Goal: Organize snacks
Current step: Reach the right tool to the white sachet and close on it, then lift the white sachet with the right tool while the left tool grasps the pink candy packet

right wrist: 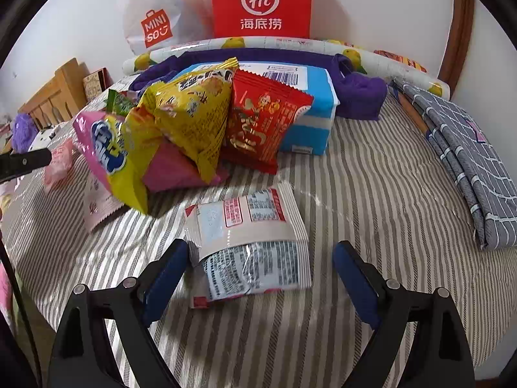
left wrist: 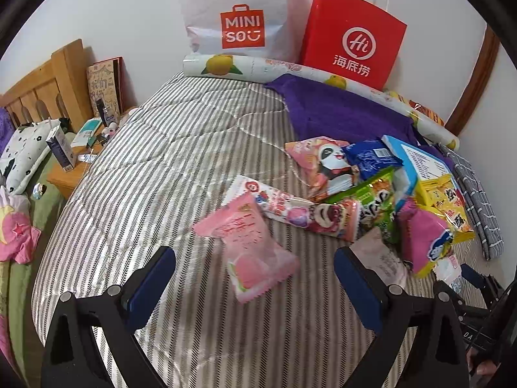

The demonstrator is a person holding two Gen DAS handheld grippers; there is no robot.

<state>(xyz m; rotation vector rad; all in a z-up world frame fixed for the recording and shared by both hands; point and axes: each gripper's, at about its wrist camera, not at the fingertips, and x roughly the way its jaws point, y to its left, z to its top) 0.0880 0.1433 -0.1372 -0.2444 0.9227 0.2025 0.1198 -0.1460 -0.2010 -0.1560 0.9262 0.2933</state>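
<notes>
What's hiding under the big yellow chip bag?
The yellow chip bag leans on a magenta packet, with a red packet beside it. Anything deeper underneath is covered.

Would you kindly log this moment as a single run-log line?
left gripper open over pink packet | right gripper open over white packet | nothing held

Left hand-held gripper (left wrist: 255,278) and right hand-held gripper (right wrist: 260,273) — both spread wide, holding nothing.
</notes>
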